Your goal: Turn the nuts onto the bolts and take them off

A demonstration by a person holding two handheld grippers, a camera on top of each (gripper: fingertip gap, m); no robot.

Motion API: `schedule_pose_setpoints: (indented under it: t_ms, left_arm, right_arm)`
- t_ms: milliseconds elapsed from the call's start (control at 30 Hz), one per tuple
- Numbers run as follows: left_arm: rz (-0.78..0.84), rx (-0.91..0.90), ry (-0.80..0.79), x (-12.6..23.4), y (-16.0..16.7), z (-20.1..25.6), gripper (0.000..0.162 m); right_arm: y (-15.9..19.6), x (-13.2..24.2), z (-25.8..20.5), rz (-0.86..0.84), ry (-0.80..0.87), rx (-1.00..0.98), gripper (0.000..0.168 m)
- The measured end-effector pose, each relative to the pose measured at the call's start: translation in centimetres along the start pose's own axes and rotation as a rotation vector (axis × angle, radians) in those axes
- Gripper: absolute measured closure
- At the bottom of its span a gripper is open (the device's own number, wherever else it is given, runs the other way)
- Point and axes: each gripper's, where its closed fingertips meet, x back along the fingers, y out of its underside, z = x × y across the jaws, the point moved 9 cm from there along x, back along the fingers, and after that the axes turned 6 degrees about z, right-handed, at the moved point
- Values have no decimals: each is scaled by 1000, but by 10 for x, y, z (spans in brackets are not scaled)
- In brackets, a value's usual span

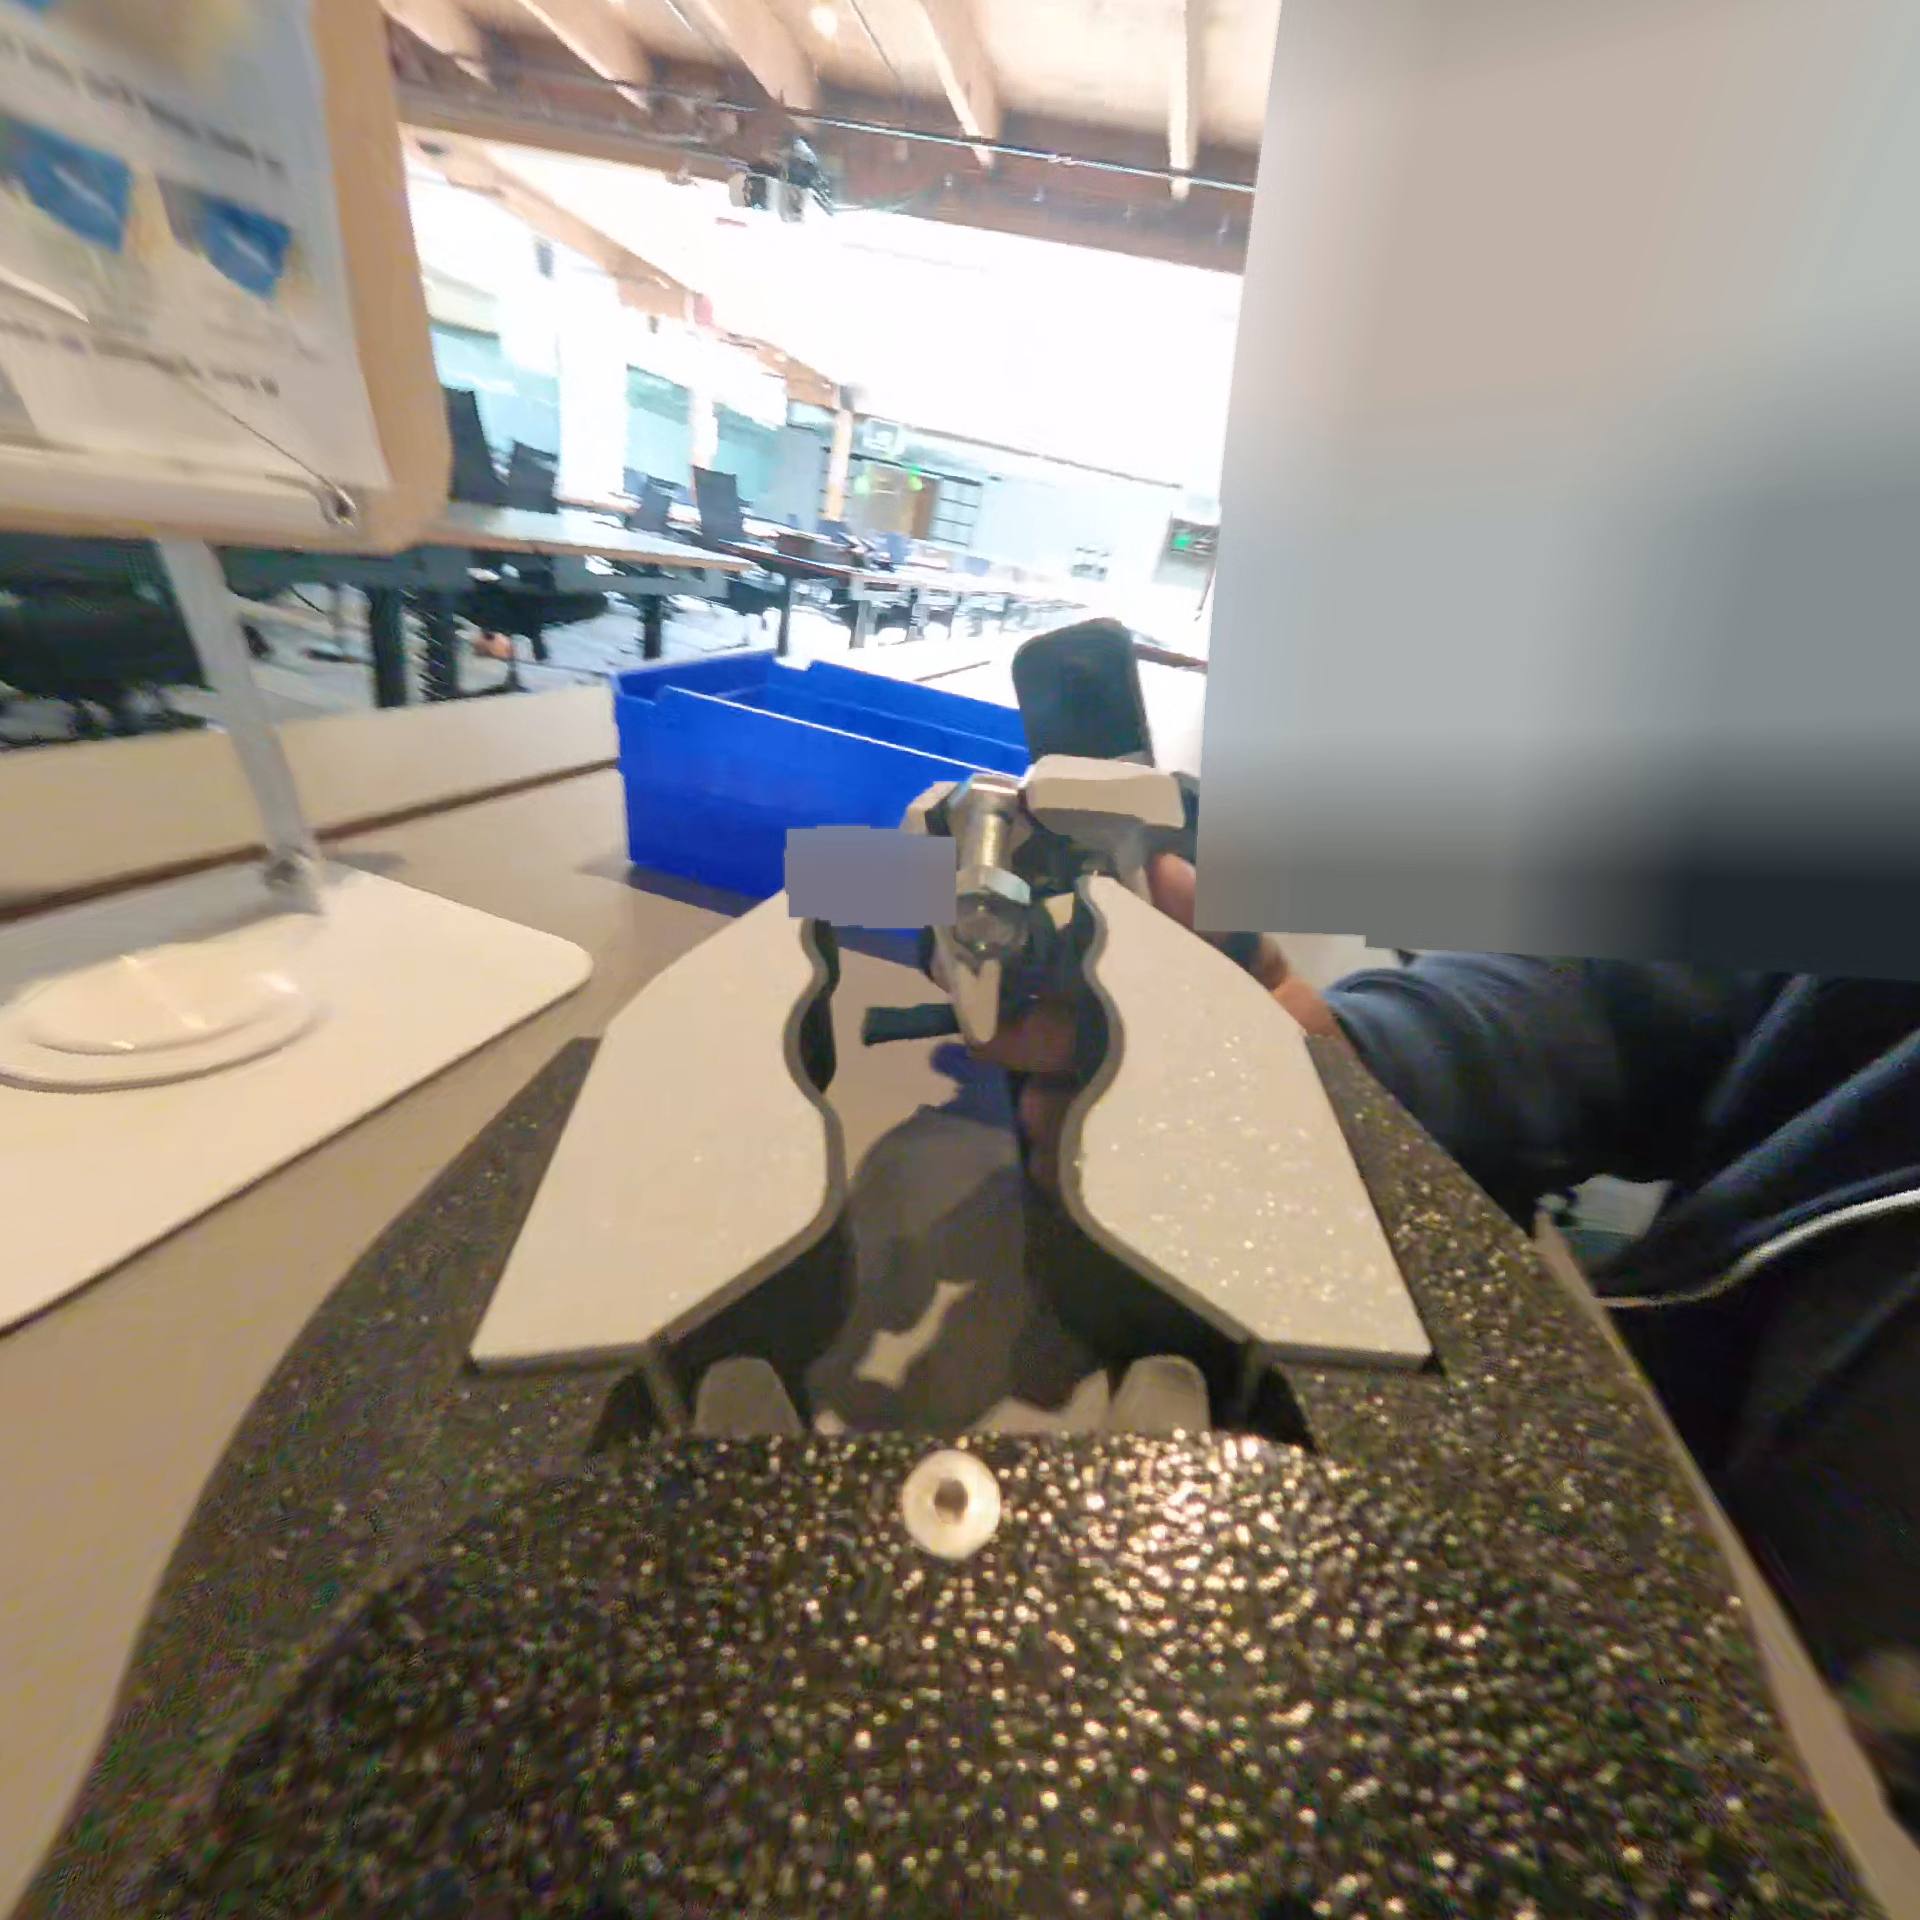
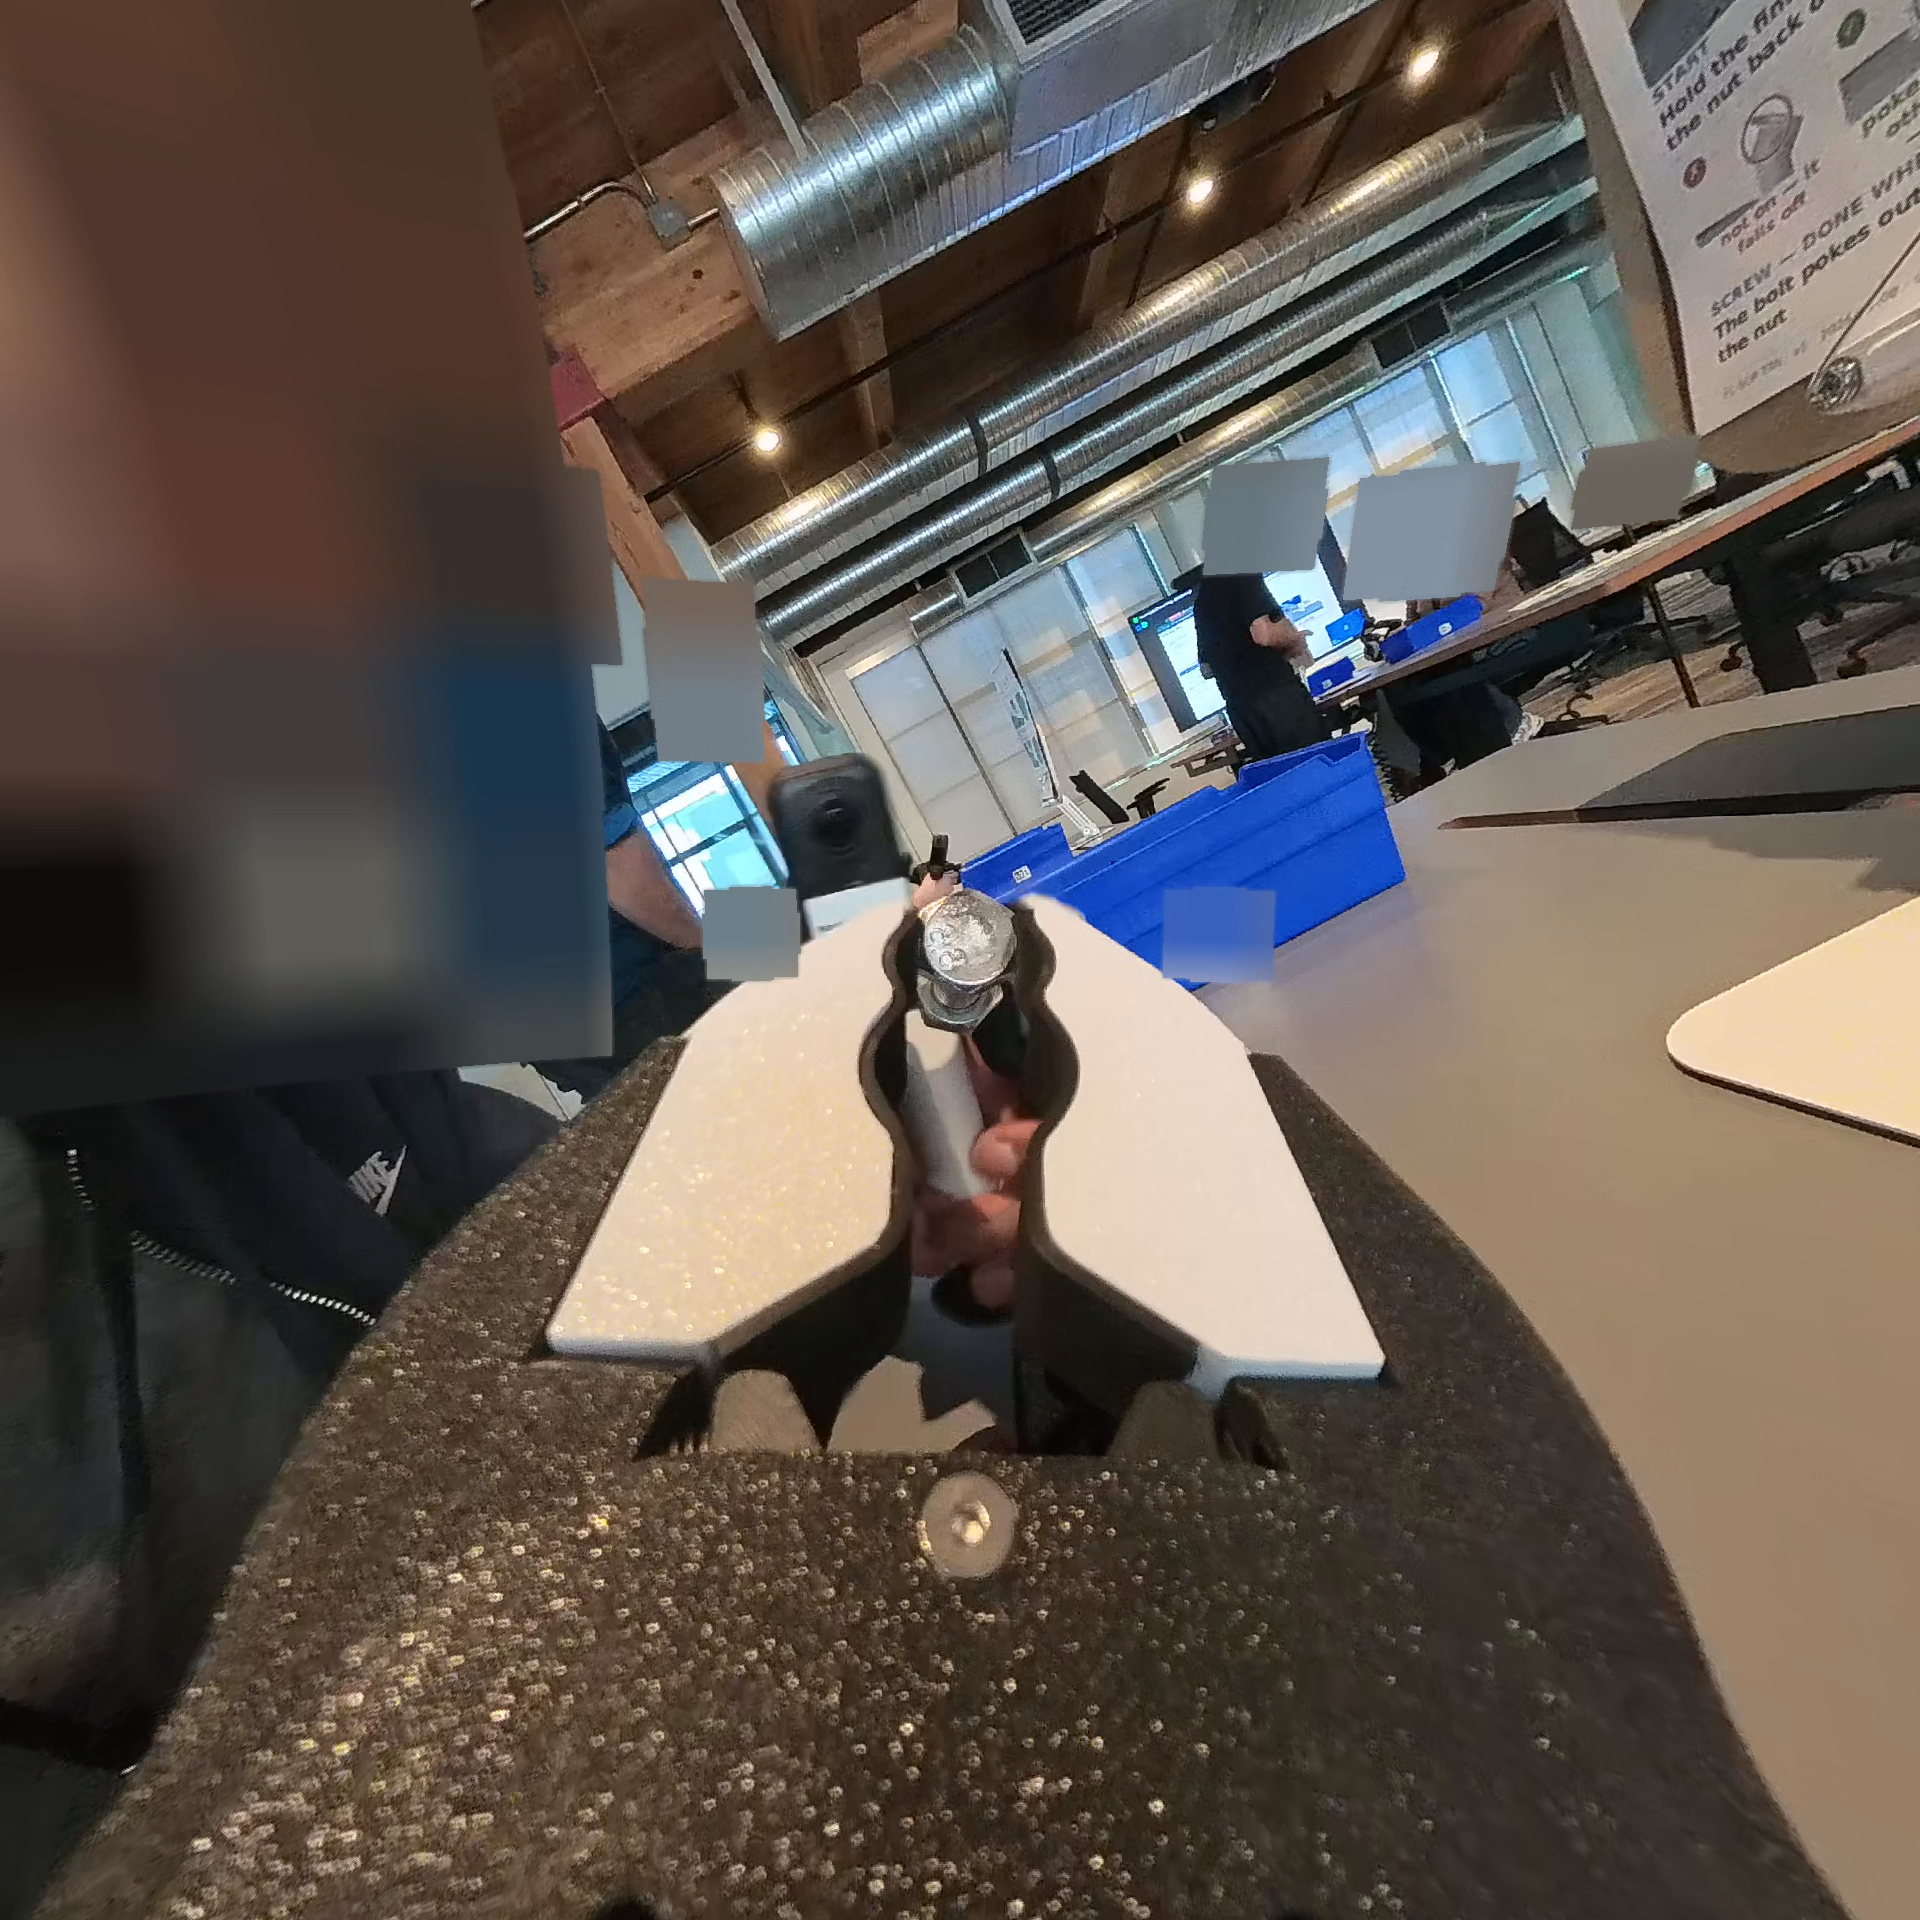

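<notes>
A silver bolt (image 2: 968, 935) is held in the air by its hex head between the tips of my right gripper (image 2: 971, 920). A nut (image 2: 951, 1003) sits on the shaft just behind the head. In the left wrist view the bolt (image 1: 982, 831) points at me, with the nut (image 1: 992, 888) near its end. My left gripper (image 1: 956, 914) is open, its fingertips standing apart on either side of the bolt's end and not pressing the nut. The left gripper's white finger (image 2: 945, 1122) shows below the bolt in the right wrist view.
A blue bin (image 1: 810, 769) stands on the grey table (image 2: 1558, 987) behind the grippers. A white stand base (image 1: 260, 987) carries a paper sign (image 1: 177, 260) at the left. A person's dark sleeve (image 1: 1558, 1091) is close on the right. People stand far back (image 2: 1247, 665).
</notes>
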Motion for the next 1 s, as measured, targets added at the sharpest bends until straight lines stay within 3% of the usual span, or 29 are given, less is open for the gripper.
schedule_pose_setpoints:
  t_ms: [100,167,233,300,400,467,500,600,700,800,867,900,1000]
  left_arm:
    - [-28,39,39,-3,5,1,120]
    - [-33,4,45,-3,6,2,144]
    - [-40,-106,19,-2,6,5,145]
    - [-74,-364,-42,-2,5,10,145]
    - [-149,-932,-164,-4,7,23,144]
    - [-170,-1119,-203,-4,9,28,142]
    - [-153,-1059,-185,-4,10,29,131]
    - [-83,-652,-109,-3,5,19,115]
    - [-33,-337,-83,0,-1,7,114]
    - [-17,-159,-34,-2,0,4,114]
    - [-41,-94,-16,-4,3,4,127]
    - [-64,-101,-2,-5,5,5,142]
    - [-82,-355,-48,-5,5,12,145]
  right_arm:
    - [1,-1,0,-5,-3,-2,152]
    - [2,-2,-1,-11,-7,0,152]
    - [3,-2,-1,-12,-6,0,152]
    - [3,-2,-1,-12,-6,-4,152]
    - [4,-2,-1,-13,-9,-7,152]
    - [3,-2,-1,-9,-12,-5,152]
    - [3,-2,-1,-6,-12,-5,152]
    - [1,0,-1,2,-6,-3,152]
    - [0,0,0,4,-3,1,152]
    - [1,-1,-1,-1,-5,-1,152]
    - [2,-1,-1,-6,-8,-1,152]
    - [3,-2,-1,-9,-6,-1,152]
    - [3,-2,-1,-7,-12,-9,152]
